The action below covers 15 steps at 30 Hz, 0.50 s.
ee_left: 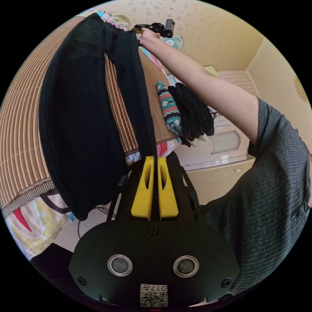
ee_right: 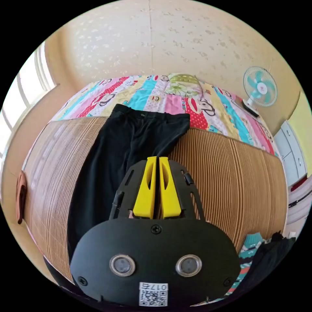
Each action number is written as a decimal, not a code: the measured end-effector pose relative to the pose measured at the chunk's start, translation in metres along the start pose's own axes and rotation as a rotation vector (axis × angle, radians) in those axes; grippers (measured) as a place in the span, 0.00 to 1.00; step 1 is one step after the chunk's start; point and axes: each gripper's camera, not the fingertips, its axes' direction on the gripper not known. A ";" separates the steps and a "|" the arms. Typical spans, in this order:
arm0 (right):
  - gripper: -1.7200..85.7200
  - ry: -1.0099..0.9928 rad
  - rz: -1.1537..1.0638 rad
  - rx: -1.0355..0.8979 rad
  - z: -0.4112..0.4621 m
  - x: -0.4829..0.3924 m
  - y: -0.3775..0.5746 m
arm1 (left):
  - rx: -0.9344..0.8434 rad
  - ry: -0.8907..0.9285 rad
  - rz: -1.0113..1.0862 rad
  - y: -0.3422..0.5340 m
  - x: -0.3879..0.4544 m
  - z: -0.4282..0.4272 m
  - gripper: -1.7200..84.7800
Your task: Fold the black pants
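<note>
Left gripper [ee_left: 155, 159]: yellow jaws pinched together on a strip of the black cotton pants [ee_left: 78, 130].
Right gripper [ee_right: 158, 159]: jaws nearly closed; grip on the cloth edge unclear.
Pants: spread lengthwise on the brown slatted bamboo mat [ee_right: 227, 172].
Left gripper view, farther: folded dark clothes [ee_left: 191, 110], a person's outstretched arm [ee_left: 208, 87].
Right gripper view, farther: teal fan [ee_right: 260, 86].

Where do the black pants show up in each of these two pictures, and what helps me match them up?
Left gripper view: the black pants hang across the left half, one strip of cloth running down into the left gripper.
Right gripper view: the pants lie left of centre, waistband at the top, cloth reaching the right gripper.
Shared landmark: the striped bamboo mat under the pants.
</note>
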 end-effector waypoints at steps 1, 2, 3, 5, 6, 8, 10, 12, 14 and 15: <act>0.04 0.011 -0.046 0.039 -0.009 -0.032 -0.005 | 0.012 0.000 -0.005 0.007 -0.002 -0.014 0.01; 0.05 -0.027 -0.079 0.064 -0.015 -0.057 -0.010 | 0.019 -0.008 -0.008 0.010 -0.002 -0.020 0.01; 0.05 -0.045 -0.095 0.065 -0.015 -0.068 -0.014 | 0.032 -0.037 -0.014 0.017 -0.002 -0.032 0.01; 0.05 -0.089 -0.155 -0.017 0.002 -0.107 -0.028 | 0.058 -0.110 -0.033 0.028 -0.001 -0.049 0.01; 0.06 -0.106 -0.165 -0.055 0.010 -0.114 -0.031 | 0.067 -0.157 -0.047 0.034 -0.002 -0.058 0.01; 0.07 -0.224 -0.090 -0.156 0.034 -0.114 -0.033 | 0.057 -0.212 -0.102 0.039 -0.009 -0.067 0.01; 0.08 -0.391 0.057 -0.176 0.033 -0.091 -0.023 | 0.064 -0.271 -0.172 0.043 -0.020 -0.075 0.01; 0.11 -0.616 0.134 -0.108 0.012 -0.064 0.004 | 0.065 -0.251 -0.198 0.044 -0.025 -0.077 0.02; 0.12 -0.805 0.132 -0.032 -0.024 -0.032 0.061 | 0.081 -0.225 -0.218 0.046 -0.029 -0.078 0.02; 0.12 -0.822 0.134 -0.033 -0.032 -0.025 0.078 | 0.089 -0.216 -0.216 0.047 -0.029 -0.079 0.02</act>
